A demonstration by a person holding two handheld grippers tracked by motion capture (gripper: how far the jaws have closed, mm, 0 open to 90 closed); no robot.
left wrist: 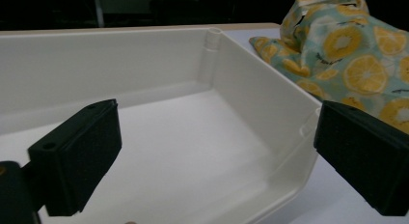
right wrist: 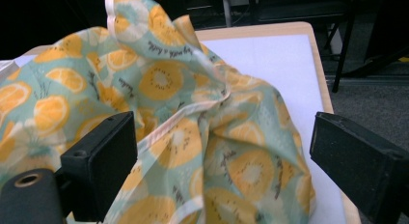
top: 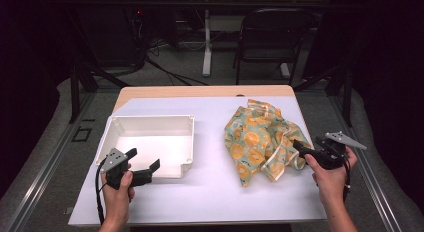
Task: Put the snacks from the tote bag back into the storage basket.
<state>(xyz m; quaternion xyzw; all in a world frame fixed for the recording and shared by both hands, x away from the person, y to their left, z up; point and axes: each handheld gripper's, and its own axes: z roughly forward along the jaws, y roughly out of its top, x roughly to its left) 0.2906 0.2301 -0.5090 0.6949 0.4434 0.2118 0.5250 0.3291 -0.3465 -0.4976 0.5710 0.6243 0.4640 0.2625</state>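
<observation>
Your left claw (top: 147, 163) hangs wide open over the near edge of the white tray (top: 187, 137), holding nothing. To the right, the crumpled orange-print cloth (top: 257, 139) lies on the worktop (top: 210, 192), your right claw (top: 306, 146) open around its edge.

Teal cloth (top: 260, 139) with orange citrus-slice print, white tray (top: 150, 123), black claws

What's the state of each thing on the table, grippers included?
Bin: empty, upright, open top.
Cloth: crumpled in a heap, on the table beside the bin.
Left gripper: open, nothing between the jaws, at the bin's near edge.
Right gripper: open, jaws around the cloth's edge, not gripping.
</observation>
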